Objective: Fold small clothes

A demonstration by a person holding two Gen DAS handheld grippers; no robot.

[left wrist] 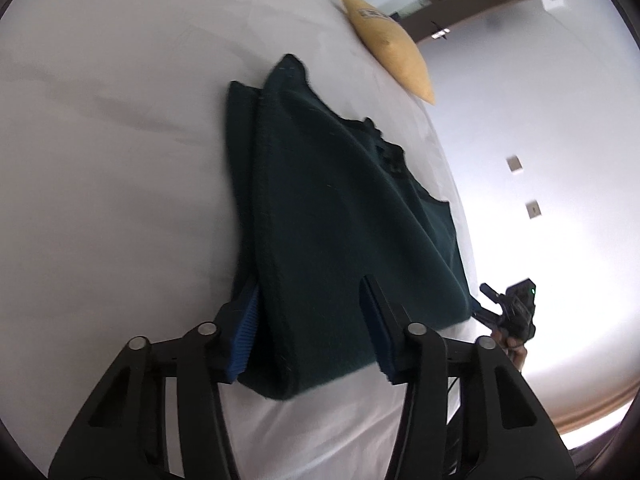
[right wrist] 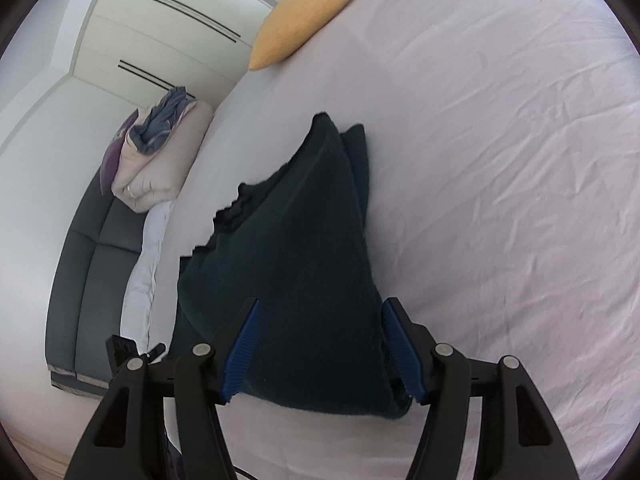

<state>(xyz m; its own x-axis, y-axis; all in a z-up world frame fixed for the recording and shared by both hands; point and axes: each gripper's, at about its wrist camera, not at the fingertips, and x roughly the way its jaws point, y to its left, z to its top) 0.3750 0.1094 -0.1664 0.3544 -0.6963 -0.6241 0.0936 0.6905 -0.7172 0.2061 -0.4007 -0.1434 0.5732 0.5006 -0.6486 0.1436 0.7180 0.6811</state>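
A dark green knitted garment (left wrist: 328, 216) lies folded on the white bed sheet (left wrist: 120, 160); it also shows in the right wrist view (right wrist: 296, 264). My left gripper (left wrist: 312, 292) is open, its blue-padded fingers (left wrist: 244, 336) straddling the garment's near edge. My right gripper (right wrist: 322, 308) is open too, its fingers (right wrist: 400, 352) on either side of the garment's near corner. The right gripper also shows in the left wrist view (left wrist: 512, 312), just off the garment's far corner.
A yellow pillow (right wrist: 304, 16) lies at the bed's far edge, also in the left wrist view (left wrist: 392, 44). A grey sofa (right wrist: 92, 280) with a pile of bedding and clothes (right wrist: 160, 148) stands beside the bed. Wardrobe doors (right wrist: 160, 32) are behind.
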